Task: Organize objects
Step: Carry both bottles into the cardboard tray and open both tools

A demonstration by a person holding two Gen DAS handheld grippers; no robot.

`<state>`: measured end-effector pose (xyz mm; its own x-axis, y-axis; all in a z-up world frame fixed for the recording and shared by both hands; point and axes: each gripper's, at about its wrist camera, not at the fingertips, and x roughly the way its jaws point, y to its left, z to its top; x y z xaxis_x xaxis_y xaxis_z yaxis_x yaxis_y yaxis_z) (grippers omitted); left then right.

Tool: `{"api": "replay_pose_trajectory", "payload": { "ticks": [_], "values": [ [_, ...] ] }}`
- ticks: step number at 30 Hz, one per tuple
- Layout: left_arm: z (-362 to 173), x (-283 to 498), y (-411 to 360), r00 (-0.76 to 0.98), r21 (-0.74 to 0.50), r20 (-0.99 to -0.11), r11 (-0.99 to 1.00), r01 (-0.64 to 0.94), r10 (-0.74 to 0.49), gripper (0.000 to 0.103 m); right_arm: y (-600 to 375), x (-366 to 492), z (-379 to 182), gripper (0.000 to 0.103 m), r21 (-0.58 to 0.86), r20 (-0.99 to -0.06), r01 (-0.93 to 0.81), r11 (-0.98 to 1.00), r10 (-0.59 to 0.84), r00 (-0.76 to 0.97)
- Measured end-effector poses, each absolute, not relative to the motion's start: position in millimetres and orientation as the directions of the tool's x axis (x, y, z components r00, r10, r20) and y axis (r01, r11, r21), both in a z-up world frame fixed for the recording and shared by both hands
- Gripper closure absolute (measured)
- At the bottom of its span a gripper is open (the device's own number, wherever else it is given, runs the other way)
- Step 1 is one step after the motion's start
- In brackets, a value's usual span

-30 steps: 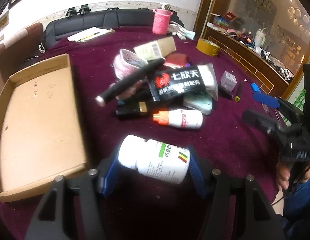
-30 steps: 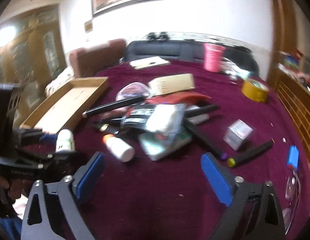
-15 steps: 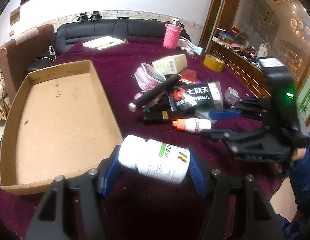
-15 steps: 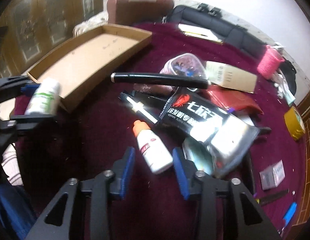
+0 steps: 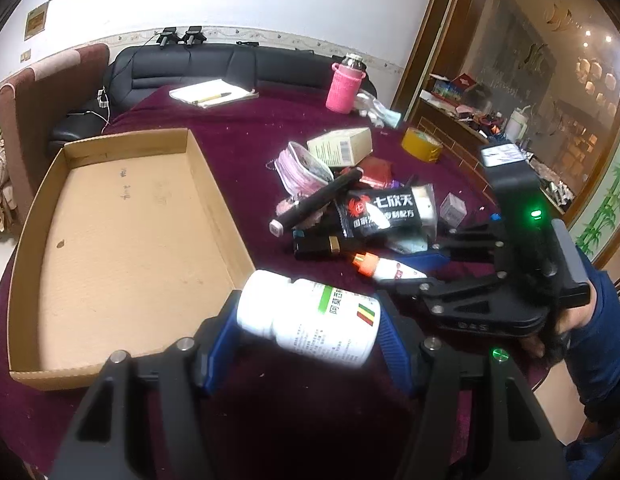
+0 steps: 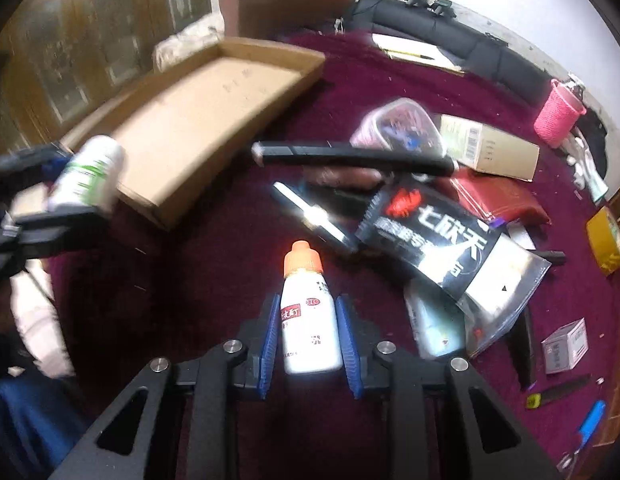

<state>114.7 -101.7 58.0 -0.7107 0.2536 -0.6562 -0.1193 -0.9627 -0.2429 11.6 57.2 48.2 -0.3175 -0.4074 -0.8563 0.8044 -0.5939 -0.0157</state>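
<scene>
Cardboard tray (image 5: 122, 240) lies empty at left; left tongs (image 5: 310, 332) clamp a white pill bottle (image 5: 310, 316) near its corner. Right tongs (image 6: 308, 332), jaws just closing, pinch an orange-capped dropper bottle (image 6: 308, 312); clutter pile (image 5: 369, 208) remains on maroon counter (image 5: 250, 128).

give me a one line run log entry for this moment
left gripper: holds pill bottle | right gripper: just closing, pads on dropper bottle | cardboard tray: empty

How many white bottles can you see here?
2. The white pill bottle is held in the left gripper; the small orange-capped bottle sits between the right gripper pads. Clutter may hide others.
</scene>
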Motion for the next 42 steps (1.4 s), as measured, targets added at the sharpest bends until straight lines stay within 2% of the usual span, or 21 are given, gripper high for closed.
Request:
{"api": "replay_pose_trajectory", "payload": {
  "ticks": [6, 13, 23, 28, 31, 42],
  "values": [
    [74, 115, -131, -0.743, -0.213, -0.642, -0.975, -0.063, 0.189, 0.04, 43, 8, 86, 0.073, 0.11, -0.812, 0.779, -0.618, -0.508, -0.288],
    [93, 98, -184, -0.747, -0.152, -0.658, -0.988, 0.008, 0.095, 0.04, -16, -11, 100, 0.072, 0.208, -0.805, 0.773, -0.6, -0.554, -0.213],
    [95, 21, -230, -0.67, -0.095, -0.741, -0.995, 0.036, 0.046, 0.04, -104, -73, 106, 0.072, 0.258, -0.8, 0.703, -0.663, -0.555, -0.229],
    [79, -27, -236, -0.624, -0.101, -0.775, -0.994, -0.028, 0.097, 0.04, -131, -126, 97, 0.072, 0.362, -0.788, 0.618, -0.698, -0.583, -0.197],
    [59, -45, -230, -0.582, -0.05, -0.812, -0.999, -0.014, 0.049, 0.04, -146, -142, 88, 0.072, 0.345, -0.807, 0.598, -0.724, -0.554, -0.205],
    [35, -74, -220, -0.593, -0.067, -0.803, -0.998, -0.023, 0.067, 0.04, -166, -179, 47, 0.072, 0.343, -0.846, 0.541, -0.767, -0.503, -0.176]
  ]
}}
